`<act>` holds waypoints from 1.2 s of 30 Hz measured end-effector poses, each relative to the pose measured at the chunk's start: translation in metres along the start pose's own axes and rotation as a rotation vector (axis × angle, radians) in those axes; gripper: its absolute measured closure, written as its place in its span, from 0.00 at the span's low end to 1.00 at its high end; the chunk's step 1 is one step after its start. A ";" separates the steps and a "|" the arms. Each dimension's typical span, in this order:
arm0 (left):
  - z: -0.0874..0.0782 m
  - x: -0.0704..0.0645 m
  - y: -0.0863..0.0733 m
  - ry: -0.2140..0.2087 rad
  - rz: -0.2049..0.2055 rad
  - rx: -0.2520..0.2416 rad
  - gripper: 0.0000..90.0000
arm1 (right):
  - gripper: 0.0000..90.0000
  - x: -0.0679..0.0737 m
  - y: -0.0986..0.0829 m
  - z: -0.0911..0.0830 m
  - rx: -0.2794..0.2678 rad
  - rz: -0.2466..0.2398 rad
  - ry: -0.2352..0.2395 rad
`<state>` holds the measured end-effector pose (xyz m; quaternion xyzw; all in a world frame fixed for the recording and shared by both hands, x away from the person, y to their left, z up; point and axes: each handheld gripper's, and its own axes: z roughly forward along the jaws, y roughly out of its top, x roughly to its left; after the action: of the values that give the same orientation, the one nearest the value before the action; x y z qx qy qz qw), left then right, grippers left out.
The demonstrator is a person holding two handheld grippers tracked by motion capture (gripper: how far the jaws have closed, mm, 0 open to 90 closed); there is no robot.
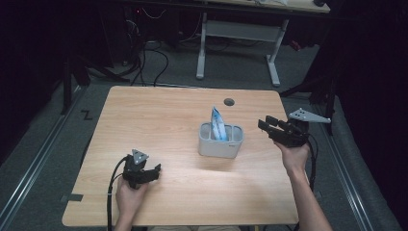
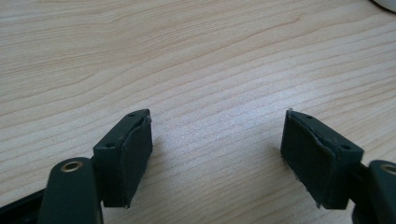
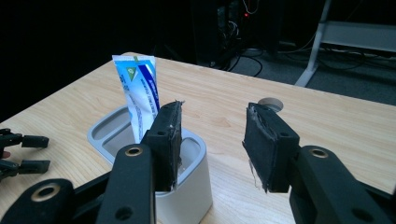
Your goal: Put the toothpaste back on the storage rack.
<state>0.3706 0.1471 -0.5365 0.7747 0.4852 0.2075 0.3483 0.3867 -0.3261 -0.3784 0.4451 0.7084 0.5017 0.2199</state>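
**Tube upright in the holder, both grippers apart and empty**

A wooden table (image 1: 168,115) stands in a dark room, and near its middle sits a grey holder (image 1: 221,142) with compartments. A white-and-blue tube (image 1: 217,124) stands upright in it, poking well above the rim; from the right gripper view it is in the compartment on the far side from that gripper.

The right gripper (image 1: 271,127) hovers just to the right of the holder, raised off the table and pointing towards it. Its jaws stand apart with nothing between them; in its own view the holder (image 3: 194,196) and the tube (image 3: 139,98) show just past the left pad.

The left gripper (image 1: 155,172) is low over the near left part of the table, well apart from the holder. In the left gripper view its jaws are spread wide above bare wood (image 2: 210,70), holding nothing.

Beyond the table's far edge a round cable hole (image 1: 229,102) shows in the top, and behind it a white desk frame (image 1: 240,33) on grey floor
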 end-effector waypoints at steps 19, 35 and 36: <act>0.000 0.000 0.000 0.000 0.000 0.000 0.28 | 0.62 -0.011 -0.014 -0.021 -0.023 0.028 -0.012; 0.000 0.000 0.000 0.001 0.000 0.000 0.28 | 0.62 -0.019 -0.035 -0.034 -0.020 0.054 -0.021; 0.000 0.000 0.000 0.000 0.000 0.000 0.28 | 0.62 -0.019 -0.036 -0.034 -0.018 0.057 -0.022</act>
<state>0.3706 0.1470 -0.5365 0.7747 0.4853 0.2077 0.3483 0.3558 -0.3638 -0.4000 0.4684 0.6884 0.5093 0.2175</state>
